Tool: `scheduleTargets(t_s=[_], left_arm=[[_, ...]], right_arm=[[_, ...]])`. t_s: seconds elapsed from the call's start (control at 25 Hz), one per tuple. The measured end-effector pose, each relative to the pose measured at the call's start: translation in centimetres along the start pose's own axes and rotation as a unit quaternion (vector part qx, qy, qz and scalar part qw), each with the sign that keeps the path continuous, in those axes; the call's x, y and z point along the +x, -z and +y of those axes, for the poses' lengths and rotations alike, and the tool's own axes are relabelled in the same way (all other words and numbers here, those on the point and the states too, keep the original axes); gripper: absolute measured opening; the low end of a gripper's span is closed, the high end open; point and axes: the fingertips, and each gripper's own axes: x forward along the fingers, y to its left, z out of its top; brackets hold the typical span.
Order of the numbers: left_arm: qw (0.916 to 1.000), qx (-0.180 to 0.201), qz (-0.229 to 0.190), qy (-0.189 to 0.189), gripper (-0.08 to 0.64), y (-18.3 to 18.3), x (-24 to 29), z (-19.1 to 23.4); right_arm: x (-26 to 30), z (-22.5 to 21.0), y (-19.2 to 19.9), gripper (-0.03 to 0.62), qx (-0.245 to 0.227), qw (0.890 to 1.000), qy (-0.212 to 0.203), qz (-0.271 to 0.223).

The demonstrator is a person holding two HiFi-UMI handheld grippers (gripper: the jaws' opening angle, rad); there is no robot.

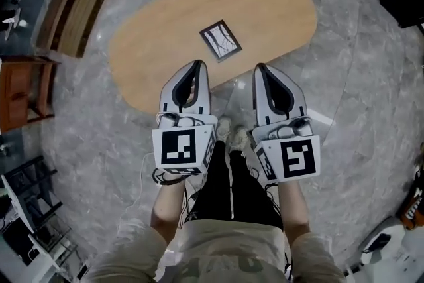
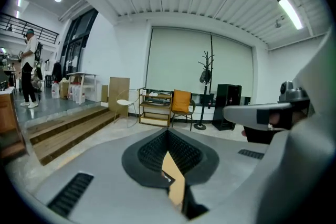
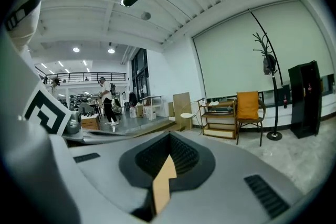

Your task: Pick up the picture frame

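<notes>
The picture frame [image 1: 220,41] is small and dark-edged with a pale sketch inside. It lies flat near the middle of an oval wooden table [image 1: 278,3]. My left gripper [image 1: 197,65] hovers over the table's near edge, just short of the frame and slightly to its left, jaws shut on nothing. My right gripper [image 1: 260,67] is level with it at the frame's near right, also shut and empty. In the left gripper view the closed left gripper [image 2: 168,132] leaves only a thin slit that shows tan wood. The right gripper view shows the right gripper [image 3: 169,136] closed the same way.
Grey marble floor surrounds the table. Wooden steps [image 1: 79,3] and a brown cabinet [image 1: 20,93] are at the left. The person's legs [image 1: 228,189] stand right behind the grippers. An orange chair [image 2: 181,102], a shelf and a coat stand [image 2: 205,86] are beyond the table.
</notes>
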Motion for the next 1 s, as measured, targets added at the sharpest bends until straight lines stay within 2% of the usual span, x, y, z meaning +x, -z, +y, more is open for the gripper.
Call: scheduleTargets(t_s=[0.2,0.44,0.56,0.76,1.0], left_arm=[[0.9986,-0.020,0.047,-0.015,0.009,8.8,-0.3,0.4],[0.9972,-0.022,0.069,-0.016,0.009,14.9,-1.0,-0.5],[0.9965,-0.024,0.079,-0.016,0.009,17.3,-1.0,-1.1],[0.9948,-0.039,0.094,-0.009,0.009,19.9,-1.4,-2.4],[0.9948,-0.032,0.097,-0.005,0.009,19.9,-1.2,-3.1]], right_arm=[[0.0,-0.2,7.1,0.005,0.005,1.000,-0.001,0.019],[-1.9,-1.4,16.0,0.005,0.055,0.996,0.028,0.062],[-2.9,-1.4,19.1,0.005,0.063,0.994,0.028,0.082],[-4.3,-1.5,22.1,0.005,0.051,0.992,0.024,0.109],[-4.4,-1.6,22.0,0.005,0.041,0.993,0.020,0.109]])
